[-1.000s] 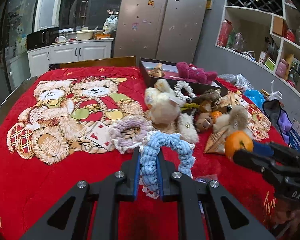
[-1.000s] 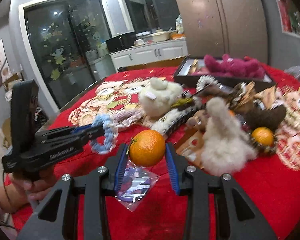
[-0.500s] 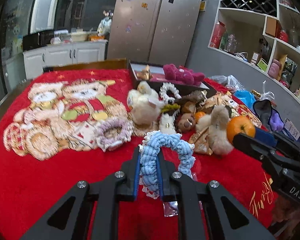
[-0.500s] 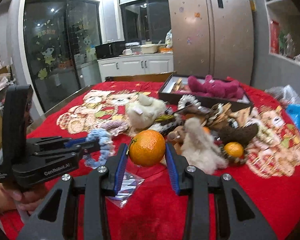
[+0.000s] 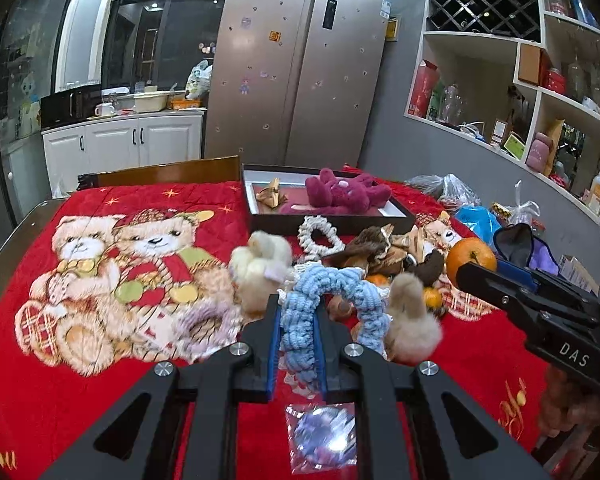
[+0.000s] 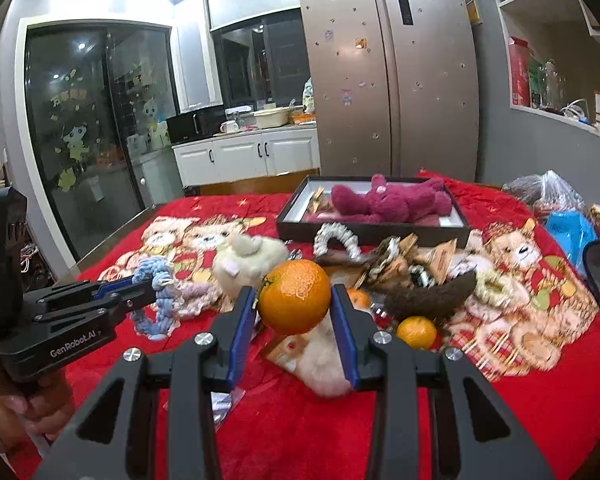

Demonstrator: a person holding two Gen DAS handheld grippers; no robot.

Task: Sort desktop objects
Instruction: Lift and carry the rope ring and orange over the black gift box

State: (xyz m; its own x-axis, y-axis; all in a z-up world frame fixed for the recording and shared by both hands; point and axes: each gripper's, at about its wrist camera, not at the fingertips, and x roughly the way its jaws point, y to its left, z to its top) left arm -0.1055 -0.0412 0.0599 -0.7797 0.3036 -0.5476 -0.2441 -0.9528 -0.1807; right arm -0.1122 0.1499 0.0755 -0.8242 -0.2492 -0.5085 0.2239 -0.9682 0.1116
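Note:
My left gripper (image 5: pixel 297 320) is shut on a blue knitted ring (image 5: pixel 332 284) and holds it above the red cloth. It also shows at the left of the right wrist view (image 6: pixel 140 292) with the blue knitted ring (image 6: pixel 156 300). My right gripper (image 6: pixel 294 312) is shut on an orange (image 6: pixel 295 297), lifted above the pile of toys. The same orange (image 5: pixel 471 256) shows at the right of the left wrist view. A dark tray (image 5: pixel 332 222) at the far side holds a magenta plush (image 5: pixel 344 194).
A pile of plush toys, a white knitted ring (image 5: pixel 320 236), a lilac ring (image 5: pixel 204 320) and two small oranges (image 6: pixel 416 332) lies mid-table. A clear packet (image 5: pixel 324 436) lies under my left gripper. Plastic bags (image 5: pixel 452 192) sit at the right edge.
Both grippers have risen higher above the table with their objects still held; the toys below look farther and more of the room shows.

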